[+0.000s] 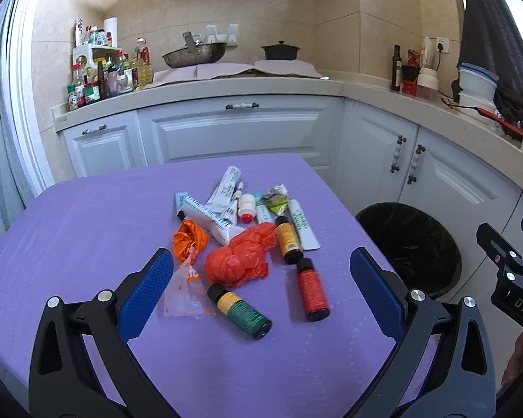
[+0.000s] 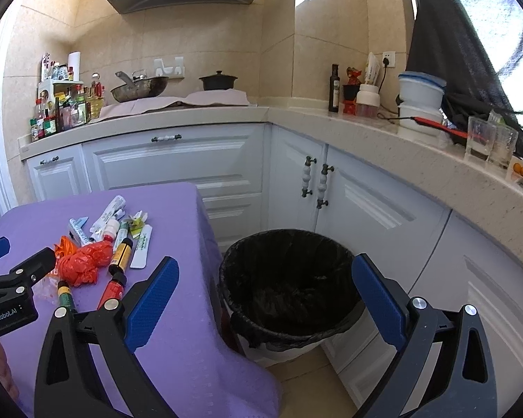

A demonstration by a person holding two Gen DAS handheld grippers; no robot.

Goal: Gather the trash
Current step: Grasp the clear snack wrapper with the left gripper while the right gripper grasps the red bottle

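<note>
Trash lies in a pile on the purple table [image 1: 69, 230]: a crumpled red bag [image 1: 239, 261], an orange wrapper [image 1: 188, 238], a green-label bottle [image 1: 240, 310], a red-label bottle [image 1: 312, 291], an amber bottle [image 1: 287, 240], white tubes [image 1: 209, 217] and a small white bottle [image 1: 246, 205]. My left gripper [image 1: 261, 271] is open and empty, hovering above the pile. My right gripper [image 2: 265, 278] is open and empty, above the black-lined trash bin [image 2: 289, 285] beside the table. The pile also shows in the right wrist view [image 2: 87, 261].
White kitchen cabinets [image 2: 177, 160] and an L-shaped counter [image 2: 383, 139] surround the table. The counter holds condiment bottles [image 1: 97, 80], a wok [image 1: 195, 54], a black pot [image 1: 280, 50], containers [image 2: 420, 97] and glasses [image 2: 481, 137]. The bin stands on the floor at the table's right.
</note>
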